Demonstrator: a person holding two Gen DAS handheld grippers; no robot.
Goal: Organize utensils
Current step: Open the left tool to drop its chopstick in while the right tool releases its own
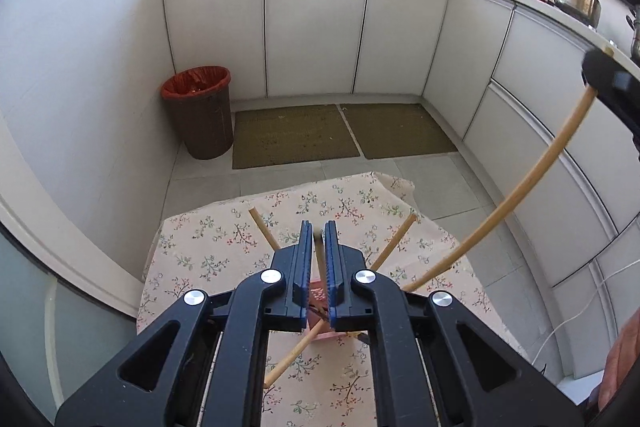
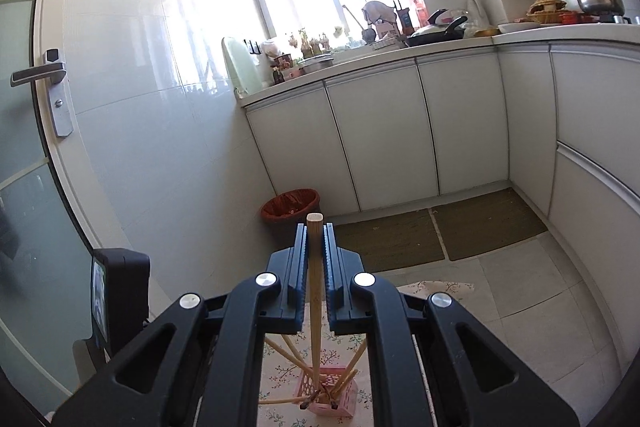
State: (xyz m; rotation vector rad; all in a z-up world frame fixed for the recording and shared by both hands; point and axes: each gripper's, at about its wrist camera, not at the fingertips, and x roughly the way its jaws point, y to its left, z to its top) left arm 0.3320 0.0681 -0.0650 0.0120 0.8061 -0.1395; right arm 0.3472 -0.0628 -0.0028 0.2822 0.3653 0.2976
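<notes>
Floral cloth covers the small table (image 1: pixel 208 251) below both of my grippers, and that is the largest item on record. On it stands a pink perforated basket (image 2: pixel 338 401), seen clearly from the right wrist and only as a pink sliver between the left fingers in the left view. Several wooden chopsticks lean in the basket at splayed angles, their ends fanning outward over the cloth.

I note the right gripper (image 2: pixel 315 239) clamped on one bamboo chopstick (image 2: pixel 315 307): its blue pads press both sides of the stick, which runs upright between them, its blunt end just past the fingertips and its lower end down in the basket. In the left view the same stick arcs (fisheye bend) from the basket up to the right gripper at the frame's upper right.

The left gripper (image 1: pixel 319 227) hovers above the basket with jaws nearly closed, a narrow gap between the pads. A chopstick (image 1: pixel 320 263) shows within that gap, though I cannot tell whether the pads actually grip it.
</notes>
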